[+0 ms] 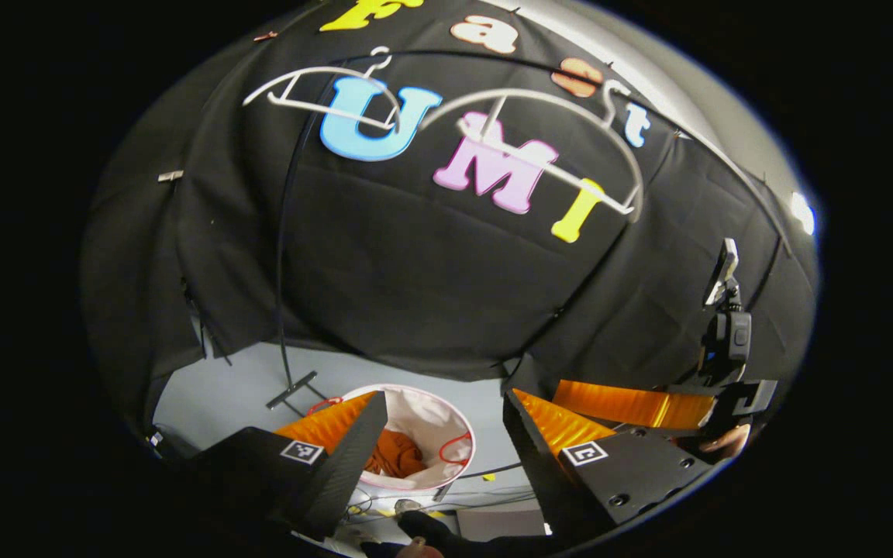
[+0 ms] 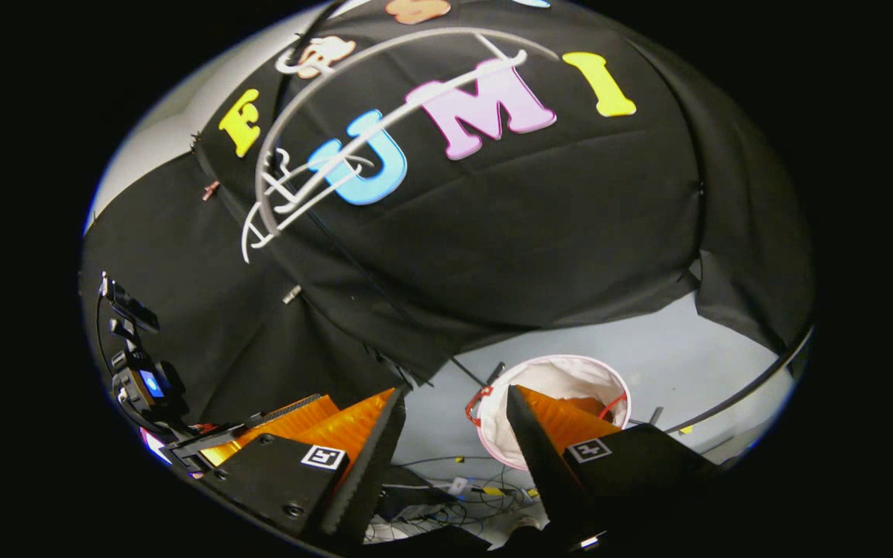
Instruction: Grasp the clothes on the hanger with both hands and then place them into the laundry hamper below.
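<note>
Two bare white hangers (image 1: pixel 322 101) (image 1: pixel 547 155) hang on a black rail up high; the right gripper view has them at upper left (image 2: pixel 284 190). On the grey floor below stands the white, pink-rimmed laundry hamper (image 1: pixel 439 422) (image 2: pixel 563 376), and an orange garment (image 1: pixel 396 456) lies inside it. My left gripper (image 1: pixel 445 399) is open above the hamper with nothing between its fingers. My right gripper (image 2: pixel 454 394) is open too and holds nothing, with the hamper behind its right finger. Each gripper appears at the edge of the other's view (image 1: pixel 725 364) (image 2: pixel 144 387).
The rack's black pole (image 1: pixel 284 271) comes down to a foot on the floor left of the hamper. Loose cables (image 2: pixel 454 488) (image 1: pixel 415 504) lie on the floor in front of the hamper. A hand (image 1: pixel 725 442) holds the right gripper.
</note>
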A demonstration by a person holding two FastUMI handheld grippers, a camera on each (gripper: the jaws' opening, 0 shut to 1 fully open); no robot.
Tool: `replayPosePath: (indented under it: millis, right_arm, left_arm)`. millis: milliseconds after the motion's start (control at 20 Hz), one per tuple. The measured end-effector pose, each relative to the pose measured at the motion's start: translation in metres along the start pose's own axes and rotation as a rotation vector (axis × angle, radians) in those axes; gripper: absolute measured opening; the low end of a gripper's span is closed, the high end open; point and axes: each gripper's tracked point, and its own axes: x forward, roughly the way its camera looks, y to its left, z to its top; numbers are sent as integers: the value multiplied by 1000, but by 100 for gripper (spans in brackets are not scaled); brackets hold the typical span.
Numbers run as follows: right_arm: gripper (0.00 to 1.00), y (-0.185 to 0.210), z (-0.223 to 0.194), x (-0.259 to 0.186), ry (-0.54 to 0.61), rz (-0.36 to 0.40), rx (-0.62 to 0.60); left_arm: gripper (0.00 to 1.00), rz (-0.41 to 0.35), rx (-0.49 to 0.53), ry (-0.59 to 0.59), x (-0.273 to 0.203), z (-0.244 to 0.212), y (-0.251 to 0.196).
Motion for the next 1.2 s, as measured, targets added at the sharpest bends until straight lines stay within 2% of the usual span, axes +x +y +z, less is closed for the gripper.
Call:
replayPosePath:
  millis: [200, 500, 600, 700, 750, 850, 900, 1000, 1100, 1200]
  right_arm:
    - [88, 36, 21, -56, -168, 9, 18]
    - [88, 62, 48, -137, -341, -13, -25]
    - [88, 71, 64, -168, -421, -33, -72]
    - [87, 80, 74, -192, -505, -58, -155]
    - [96, 85, 84, -199, -547, -68, -202]
    - [96, 97, 93, -216, -632, -86, -283]
    - [96, 101, 98, -221, -670, -91, -314]
    - [96, 107, 101, -232, -717, -104, -359]
    - [96, 108, 110, -240, -753, -113, -394]
    - [96, 113, 123, -246, -785, -95, -414]
  left_arm:
    - [96, -102, 61, -97, -62, 29, -27]
    - [95, -186, 133, -239, -138, 66, -62]
    - [92, -182, 176, -290, -163, 77, -76]
    - [95, -176, 209, -357, -180, 92, -86]
    - [95, -178, 220, -390, -184, 97, -92]
    - [92, -163, 252, -450, -199, 108, -99]
    - [95, -154, 275, -481, -205, 114, -103]
    - [92, -135, 319, -544, -215, 125, -109]
    - [95, -130, 351, -605, -223, 136, -120]
    - [92, -125, 360, -653, -228, 145, -130]
